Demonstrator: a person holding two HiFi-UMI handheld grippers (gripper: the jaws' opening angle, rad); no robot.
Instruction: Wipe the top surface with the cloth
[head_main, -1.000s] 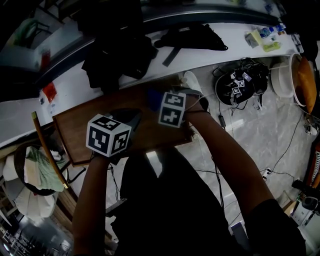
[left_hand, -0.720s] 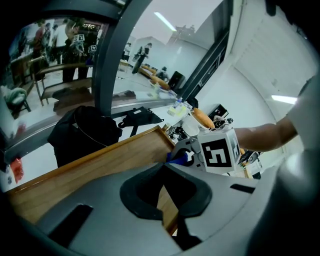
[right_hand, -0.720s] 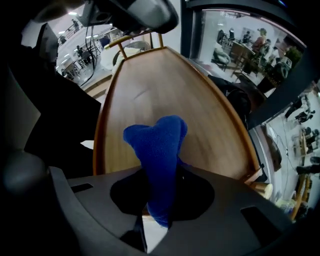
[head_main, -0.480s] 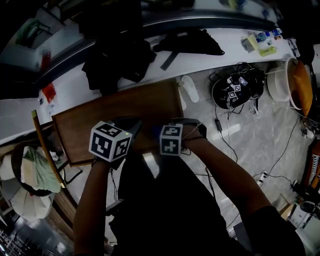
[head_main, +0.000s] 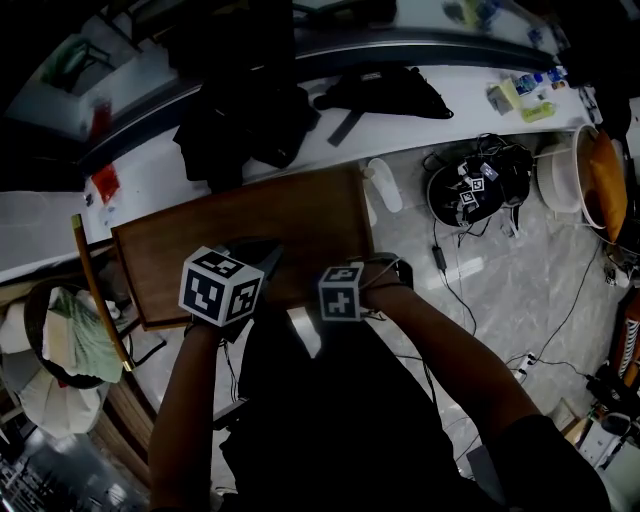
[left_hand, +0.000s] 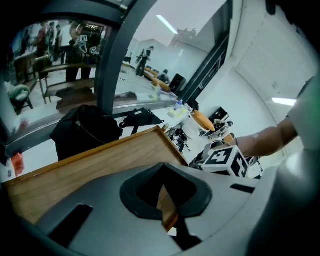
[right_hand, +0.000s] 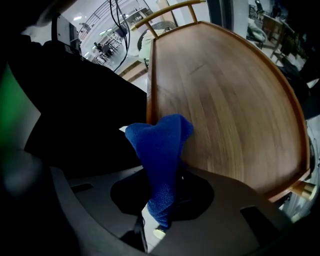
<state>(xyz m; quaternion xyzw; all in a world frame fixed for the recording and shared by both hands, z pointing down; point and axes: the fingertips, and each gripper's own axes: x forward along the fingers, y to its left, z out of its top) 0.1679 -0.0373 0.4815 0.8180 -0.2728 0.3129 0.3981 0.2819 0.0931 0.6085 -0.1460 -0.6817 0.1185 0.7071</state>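
Note:
The brown wooden table top (head_main: 250, 225) lies below me, with a raised rim round it. My right gripper (right_hand: 160, 220) is shut on a blue cloth (right_hand: 161, 145). The cloth bunches up from the jaws and rests at the table's near edge (right_hand: 150, 90). In the head view the right gripper (head_main: 318, 282) sits at the near right edge of the table, and its marker cube hides the cloth. My left gripper (head_main: 265, 255) hovers over the near middle of the table. Its jaws (left_hand: 172, 220) are shut with nothing between them.
Black bags (head_main: 245, 120) lie on the white counter beyond the table. On the floor to the right are a white slipper (head_main: 385, 185), a black bundle with cables (head_main: 475, 185) and a white basin (head_main: 565, 165). A wooden rod (head_main: 100, 300) and a basket (head_main: 65, 340) stand at the left.
My right gripper has drawn the cloth back from the far right part of the table to its near edge. The left gripper has hardly moved.

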